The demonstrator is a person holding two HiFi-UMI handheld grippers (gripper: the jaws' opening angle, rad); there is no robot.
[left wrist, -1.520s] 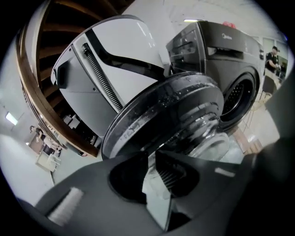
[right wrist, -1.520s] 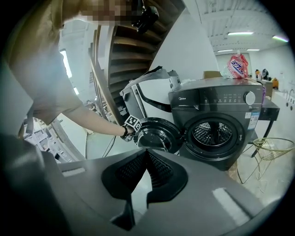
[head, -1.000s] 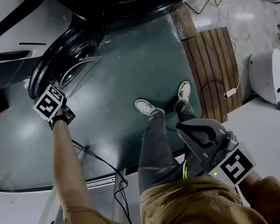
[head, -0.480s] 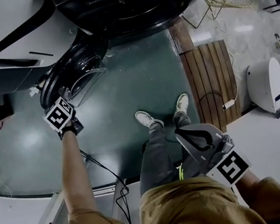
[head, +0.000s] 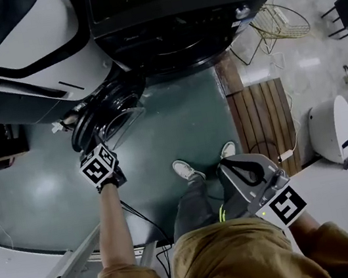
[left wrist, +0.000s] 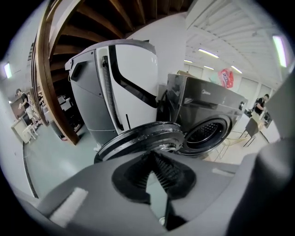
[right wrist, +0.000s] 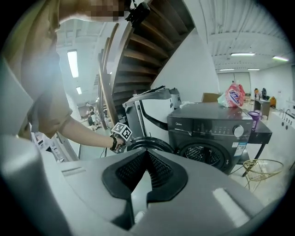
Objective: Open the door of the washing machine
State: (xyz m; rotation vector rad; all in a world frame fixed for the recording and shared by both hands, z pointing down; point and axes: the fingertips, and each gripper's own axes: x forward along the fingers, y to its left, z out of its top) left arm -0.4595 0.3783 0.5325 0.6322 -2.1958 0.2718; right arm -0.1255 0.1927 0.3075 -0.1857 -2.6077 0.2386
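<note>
In the head view the washing machine (head: 174, 28) stands at the far side of the green floor (head: 184, 120), and its door (head: 99, 111) is swung wide out to the left. The left gripper (head: 100, 160) is just near the door's near edge and apart from it. The right gripper (head: 241, 171) is tucked close to the person's body, well apart from the machine. A cable (head: 141, 217) trails across the floor beneath the left arm. In the left gripper view the jaws have just been closing and now meet at the tips, clenched on nothing. The door ring (left wrist: 138, 138) lies right ahead of them, and the drum opening (left wrist: 209, 131) is bare beyond it on the right. In the right gripper view that gripper's jaws are also pressed together and empty, pointing toward the machine front (right wrist: 216, 126). The opening looks done, so the step in hand is probably clearing away. That means drawing the left gripper straight back from the rim without nudging the door toward shut, and stepping clear of the cable.
</note>
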